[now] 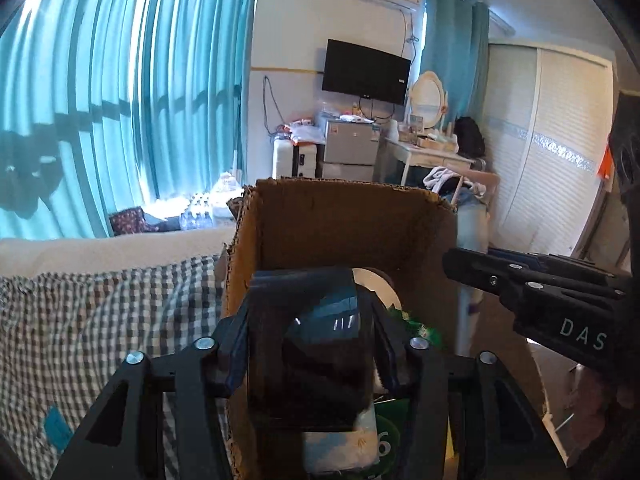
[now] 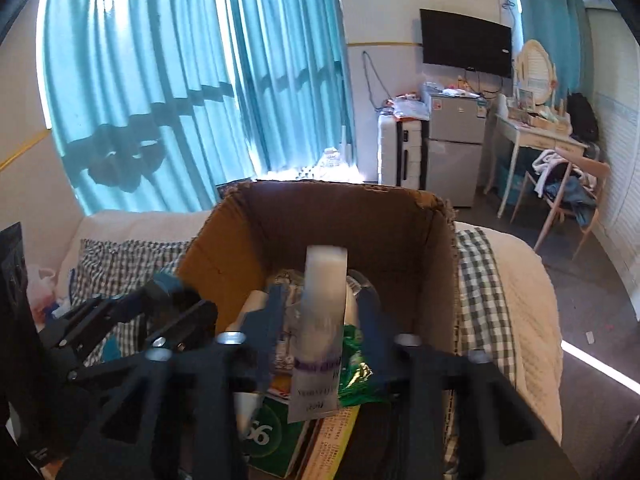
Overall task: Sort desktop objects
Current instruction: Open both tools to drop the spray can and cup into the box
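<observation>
Both tongs hang over the open cardboard box [image 1: 340, 224], which sits on a bed with a checked sheet [image 1: 100, 320].

The right gripper [image 2: 320, 300] has a white tube [image 2: 320, 344] between its two fingers. There is a small gap on each side of the tube, so the fingers stand open and do not squeeze it. The tube's long side runs the same way the fingers point, with the white end far away and the end with the purple label close to the camera. The inside of the box is right under it and in front of it, so I think the tube only has to go down.

The left gripper [image 1: 312, 312] has a shiny dark block [image 1: 308, 360] between its fingers. The block fills almost the whole space, and I cannot tell if the fingers press on it or just stand beside it. It is also over the box.

A green pack [image 2: 276, 432] and a crinkly green wrapper [image 2: 356, 372] already lie at the bottom. The two tongs are side by side, equally near the box.
</observation>
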`<state>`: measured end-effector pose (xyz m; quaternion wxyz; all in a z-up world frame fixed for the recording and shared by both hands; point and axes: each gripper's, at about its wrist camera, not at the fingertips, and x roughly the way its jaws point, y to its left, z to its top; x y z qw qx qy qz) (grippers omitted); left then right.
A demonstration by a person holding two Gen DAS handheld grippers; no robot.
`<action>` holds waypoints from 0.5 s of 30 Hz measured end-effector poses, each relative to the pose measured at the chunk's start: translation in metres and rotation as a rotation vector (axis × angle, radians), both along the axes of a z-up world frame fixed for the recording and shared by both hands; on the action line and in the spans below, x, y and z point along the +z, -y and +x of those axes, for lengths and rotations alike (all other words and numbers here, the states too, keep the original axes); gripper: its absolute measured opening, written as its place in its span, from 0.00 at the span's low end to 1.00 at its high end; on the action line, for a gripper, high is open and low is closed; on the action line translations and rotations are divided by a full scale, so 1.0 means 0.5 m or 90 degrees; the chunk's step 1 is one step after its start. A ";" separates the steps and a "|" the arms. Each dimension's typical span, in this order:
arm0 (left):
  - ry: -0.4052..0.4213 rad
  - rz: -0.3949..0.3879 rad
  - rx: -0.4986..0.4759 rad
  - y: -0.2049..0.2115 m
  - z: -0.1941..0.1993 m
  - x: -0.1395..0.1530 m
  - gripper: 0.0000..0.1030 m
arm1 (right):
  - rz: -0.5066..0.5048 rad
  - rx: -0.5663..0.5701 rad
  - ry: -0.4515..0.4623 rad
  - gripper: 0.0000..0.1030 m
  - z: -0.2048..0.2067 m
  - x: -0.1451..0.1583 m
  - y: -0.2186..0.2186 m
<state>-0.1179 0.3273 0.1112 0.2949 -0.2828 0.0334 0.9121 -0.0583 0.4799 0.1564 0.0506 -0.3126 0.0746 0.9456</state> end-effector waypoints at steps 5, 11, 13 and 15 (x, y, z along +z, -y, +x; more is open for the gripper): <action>-0.051 0.015 0.085 0.051 0.029 0.017 1.00 | -0.002 -0.015 -0.053 0.69 0.032 0.034 0.007; -0.069 0.001 0.136 0.179 0.075 0.080 1.00 | -0.004 0.035 -0.098 0.69 0.077 0.077 0.074; -0.083 -0.014 0.154 0.237 0.098 0.105 1.00 | -0.001 0.071 -0.105 0.69 0.096 0.090 0.121; -0.088 -0.033 0.165 0.289 0.119 0.124 1.00 | 0.006 0.097 -0.110 0.69 0.113 0.096 0.160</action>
